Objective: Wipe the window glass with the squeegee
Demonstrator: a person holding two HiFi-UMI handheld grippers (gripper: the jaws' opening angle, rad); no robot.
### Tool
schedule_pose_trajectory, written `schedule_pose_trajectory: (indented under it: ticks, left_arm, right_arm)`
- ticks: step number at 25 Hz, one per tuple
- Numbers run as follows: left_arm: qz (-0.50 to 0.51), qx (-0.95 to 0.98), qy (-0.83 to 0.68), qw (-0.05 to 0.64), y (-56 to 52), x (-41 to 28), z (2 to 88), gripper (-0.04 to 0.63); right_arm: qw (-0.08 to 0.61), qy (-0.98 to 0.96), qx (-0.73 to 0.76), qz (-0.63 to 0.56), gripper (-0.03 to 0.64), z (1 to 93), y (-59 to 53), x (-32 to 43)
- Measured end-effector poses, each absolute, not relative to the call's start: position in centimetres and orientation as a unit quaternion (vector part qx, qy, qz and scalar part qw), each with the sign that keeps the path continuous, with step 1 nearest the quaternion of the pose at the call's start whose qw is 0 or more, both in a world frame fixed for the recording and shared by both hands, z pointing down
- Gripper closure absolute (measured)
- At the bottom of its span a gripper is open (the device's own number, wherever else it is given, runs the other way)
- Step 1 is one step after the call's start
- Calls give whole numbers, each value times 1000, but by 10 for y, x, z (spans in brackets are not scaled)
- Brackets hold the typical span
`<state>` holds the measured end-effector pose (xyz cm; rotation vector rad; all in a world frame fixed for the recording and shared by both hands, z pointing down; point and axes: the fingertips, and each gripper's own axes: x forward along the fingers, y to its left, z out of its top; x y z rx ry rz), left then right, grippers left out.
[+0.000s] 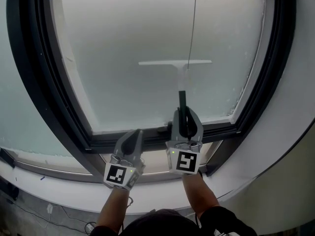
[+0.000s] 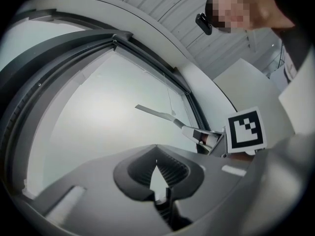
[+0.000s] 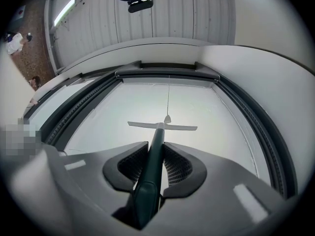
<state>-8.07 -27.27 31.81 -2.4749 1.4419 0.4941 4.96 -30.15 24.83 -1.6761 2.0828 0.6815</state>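
Observation:
The squeegee (image 1: 176, 63) has a white blade and a dark green handle (image 3: 151, 166). Its blade lies flat against the frosted window glass (image 1: 147, 43), about mid-height, right of centre. My right gripper (image 1: 186, 127) is shut on the handle just above the lower frame. In the right gripper view the handle runs up between the jaws to the blade (image 3: 162, 126). My left gripper (image 1: 134, 140) hangs left of the right one, below the pane, jaws shut on nothing. From the left gripper view the squeegee (image 2: 160, 114) shows to the right, with the left gripper (image 2: 156, 165) beneath it.
A dark window frame (image 1: 44, 82) surrounds the glass, its lower rail (image 1: 147, 139) right under both grippers. A thin cord (image 1: 193, 23) hangs down the pane above the blade. A pale sill (image 1: 74, 193) curves below. The person's forearms (image 1: 199, 193) reach up from the bottom.

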Motion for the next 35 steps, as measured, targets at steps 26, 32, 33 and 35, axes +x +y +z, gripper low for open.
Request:
schedule_pose_trajectory:
  ticks: [26,32,33,35]
  left_arm:
    - [161,-838,515,83,-267,-94,353,597]
    - [164,-839,513,73,-269,-93,358,597]
    - [163,-839,514,73,-269,-94,358,597]
    - [163,-839,514,71,-269,-93,359,597]
  right_arm:
    - [168,751,-599,221,518,298,-291,51]
    - [162,750,-601,221,518,305,-290,53]
    - [161,751,-602,219,518,307,-289,53]
    - [157,752,-603,215,519,310,-289,53]
